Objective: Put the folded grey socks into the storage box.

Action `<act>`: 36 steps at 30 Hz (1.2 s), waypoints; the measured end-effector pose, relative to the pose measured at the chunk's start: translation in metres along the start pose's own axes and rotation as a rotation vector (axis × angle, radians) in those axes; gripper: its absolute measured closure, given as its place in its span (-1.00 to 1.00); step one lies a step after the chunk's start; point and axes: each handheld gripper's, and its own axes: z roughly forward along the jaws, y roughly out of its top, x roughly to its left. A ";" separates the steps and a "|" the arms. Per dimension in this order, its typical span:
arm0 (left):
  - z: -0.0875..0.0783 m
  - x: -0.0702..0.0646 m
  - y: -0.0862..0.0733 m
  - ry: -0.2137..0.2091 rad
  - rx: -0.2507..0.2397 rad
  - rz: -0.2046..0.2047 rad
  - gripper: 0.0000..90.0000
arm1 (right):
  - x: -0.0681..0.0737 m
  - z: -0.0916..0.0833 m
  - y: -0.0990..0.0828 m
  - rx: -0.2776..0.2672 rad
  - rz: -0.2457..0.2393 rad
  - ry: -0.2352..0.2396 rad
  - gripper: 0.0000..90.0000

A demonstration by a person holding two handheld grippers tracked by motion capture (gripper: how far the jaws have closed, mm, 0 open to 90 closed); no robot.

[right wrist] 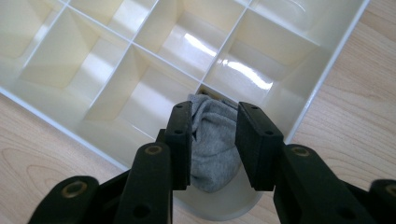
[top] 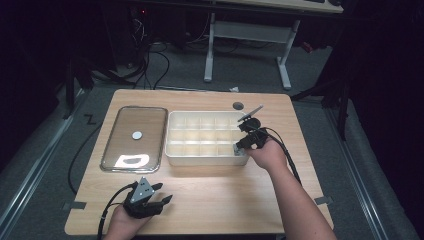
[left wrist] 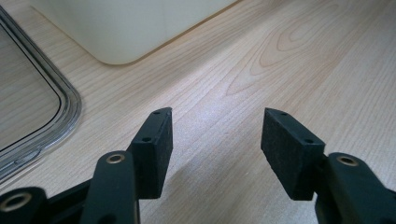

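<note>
A white divided box [top: 172,150] stands in the middle of the wooden table. Its near right corner compartment holds a rolled grey sock [right wrist: 212,140]. My right gripper [right wrist: 215,112] reaches down into that compartment with one jaw on each side of the sock, and the pads look slack against the cloth. In the high view the right gripper [top: 241,145] sits over the box's near right corner. My left gripper [top: 162,194] rests near the table's front edge. Nothing lies between the parted jaws of the left gripper [left wrist: 217,140], only bare wood under them.
A clear flat lid [top: 134,137] with a small white disc [top: 137,134] on it lies left of the box. A grey round cap [top: 238,105] is set in the table behind the box. The box's other compartments [right wrist: 154,84] look empty.
</note>
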 end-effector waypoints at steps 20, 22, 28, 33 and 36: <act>0.001 0.000 0.003 0.013 -0.014 0.005 -0.05 | 0.006 -0.004 -0.032 -0.264 0.019 -0.005 0.17; 0.001 -0.001 0.002 0.015 -0.013 0.009 -0.05 | 0.013 -0.006 -0.043 -0.311 -0.002 -0.037 0.08; -0.003 -0.002 0.001 0.030 -0.017 0.011 -0.05 | 0.025 -0.012 -0.069 -0.423 0.015 -0.029 -0.01; -0.007 -0.002 0.000 0.048 -0.031 0.010 -0.06 | 0.041 -0.015 -0.092 -0.499 -0.015 0.000 -0.11; -0.012 -0.001 0.002 0.054 -0.055 0.001 -0.06 | 0.057 -0.009 -0.112 -0.526 -0.046 0.028 -0.21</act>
